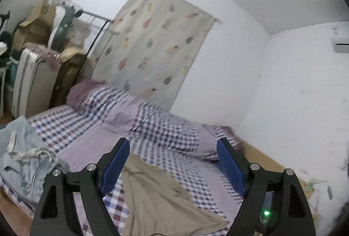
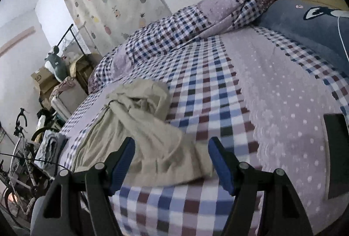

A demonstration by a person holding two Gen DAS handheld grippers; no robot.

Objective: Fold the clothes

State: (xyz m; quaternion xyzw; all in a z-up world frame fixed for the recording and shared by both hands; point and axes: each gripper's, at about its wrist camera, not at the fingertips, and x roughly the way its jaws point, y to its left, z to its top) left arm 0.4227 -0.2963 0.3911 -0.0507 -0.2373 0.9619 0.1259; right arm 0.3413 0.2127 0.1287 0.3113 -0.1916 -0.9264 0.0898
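Beige garment [image 2: 141, 133] lies crumpled on the checked bed sheet [image 2: 207, 92], directly ahead of the right gripper [image 2: 171, 144] and extending to its left; the nearest edge of the cloth sits between the two blue pads [image 2: 220, 164], though whether any pad touches it cannot be told. Right gripper: jaws spread wide, released, nothing clamped; it is pitched downward toward the mattress, close over the sheet. A rolled checked quilt [image 2: 196, 24] runs along the far side of the bed ahead of it, and a blue-grey pillow [image 2: 305, 29] lies ahead to its right. Left gripper [image 1: 173, 146]: jaws likewise spread, released, empty; it is held higher and more level, looking along the bed toward the wall, with motion blur across the view. In the left wrist view a flat stretch of the same beige cloth [image 1: 157, 192] lies below and between the fingers, near the frame bottom, not gripped. A heap of pale blue denim clothes [image 1: 26, 162] sits on the bed edge to the left gripper's left, well apart from the beige piece. Ahead of the left gripper hangs a fruit-print curtain [image 1: 157, 44]; ahead-left stand a suitcase [image 1: 32, 83] and cardboard boxes [image 1: 37, 20]. A bicycle [image 2: 19, 148] stands off the bed to the right gripper's far left.
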